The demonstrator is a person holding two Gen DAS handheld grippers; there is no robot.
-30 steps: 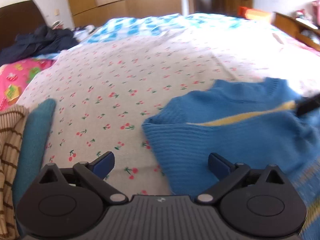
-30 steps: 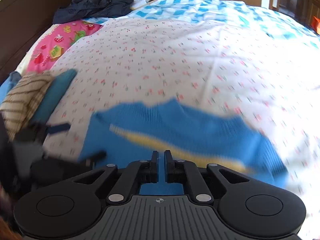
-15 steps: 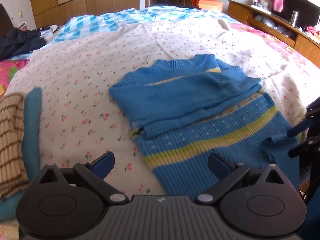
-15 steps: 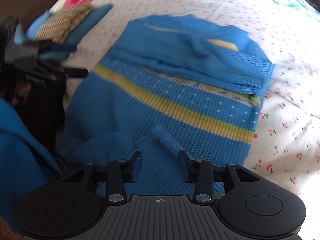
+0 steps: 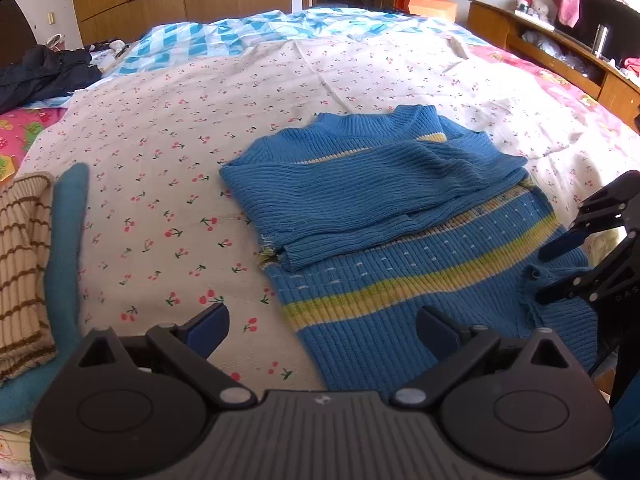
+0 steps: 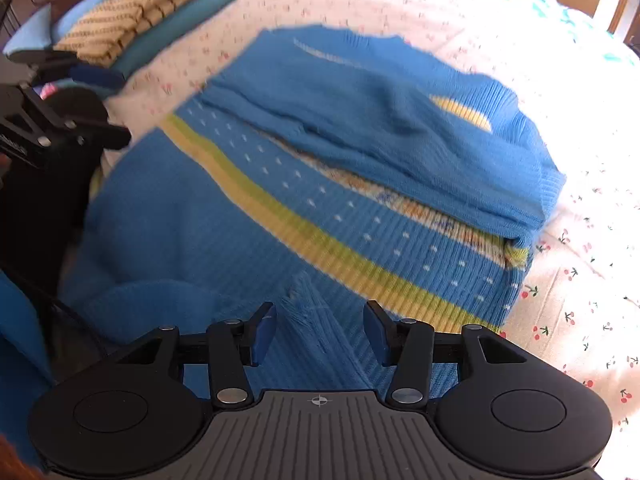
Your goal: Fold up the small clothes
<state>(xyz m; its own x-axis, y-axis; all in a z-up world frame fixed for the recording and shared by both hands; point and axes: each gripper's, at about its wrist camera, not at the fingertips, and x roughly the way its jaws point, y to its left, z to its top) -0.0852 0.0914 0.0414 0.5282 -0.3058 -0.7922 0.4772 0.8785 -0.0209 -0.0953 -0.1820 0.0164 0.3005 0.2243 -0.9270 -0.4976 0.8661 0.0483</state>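
A blue knit sweater (image 5: 400, 220) with a yellow-green stripe lies flat on the cherry-print sheet (image 5: 160, 160), its sleeves folded across the chest. My left gripper (image 5: 324, 326) is open wide just above the sweater's near hem, with nothing gripped. In the right wrist view the sweater (image 6: 360, 140) fills the frame. My right gripper (image 6: 320, 328) hovers over the hem with its jaws opening; a small raised ridge of knit stands between them, and the pads do not press on it. The right gripper (image 5: 560, 268) also shows at the sweater's right edge.
A folded beige striped garment (image 5: 24, 264) rests on a teal one at the left edge of the bed. Dark clothes (image 5: 44, 76) lie at the far left, a blue checked quilt (image 5: 240, 36) beyond. A wooden shelf unit (image 5: 560, 60) runs along the right.
The right gripper, shut on the sweater a second ago, has dropped toward the hem and opened, letting the knit go. The left gripper drew back, and the whole sweater now shows.
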